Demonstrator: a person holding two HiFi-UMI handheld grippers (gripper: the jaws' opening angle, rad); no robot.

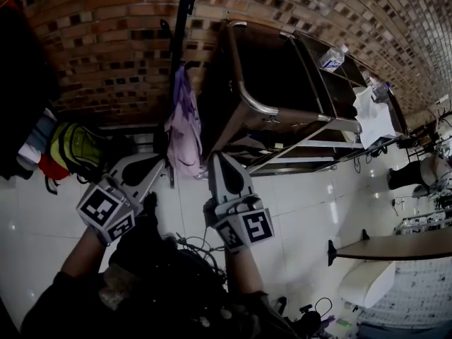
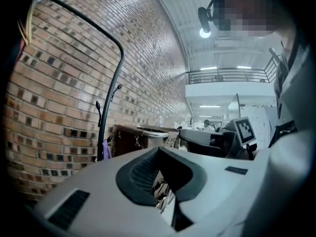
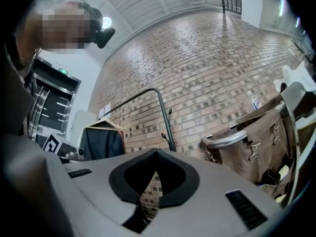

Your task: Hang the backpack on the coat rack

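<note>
The black coat rack pole (image 1: 178, 55) stands against the brick wall, with a purple garment (image 1: 185, 129) hanging from it. In the head view my left gripper (image 1: 159, 162) and right gripper (image 1: 215, 157) are side by side, pointing toward the rack's lower part and short of it. Both are shut, with nothing visible between the jaws. A dark bulky mass (image 1: 159, 256) with cables lies under my forearms; I cannot tell whether it is the backpack. The left gripper (image 2: 158, 148) sees the rack pole (image 2: 101, 132) to its left. Beyond the right gripper (image 3: 157, 152) the pole (image 3: 169, 132) rises ahead.
A brown canvas cart (image 1: 268, 76) with a metal rim stands right of the rack. A yellow-green bag (image 1: 78, 147) and dark clothes (image 1: 21, 83) hang at the left. A dark jacket on a hanger (image 3: 101, 142) shows on a rail. A table edge (image 1: 395, 246) is at the right.
</note>
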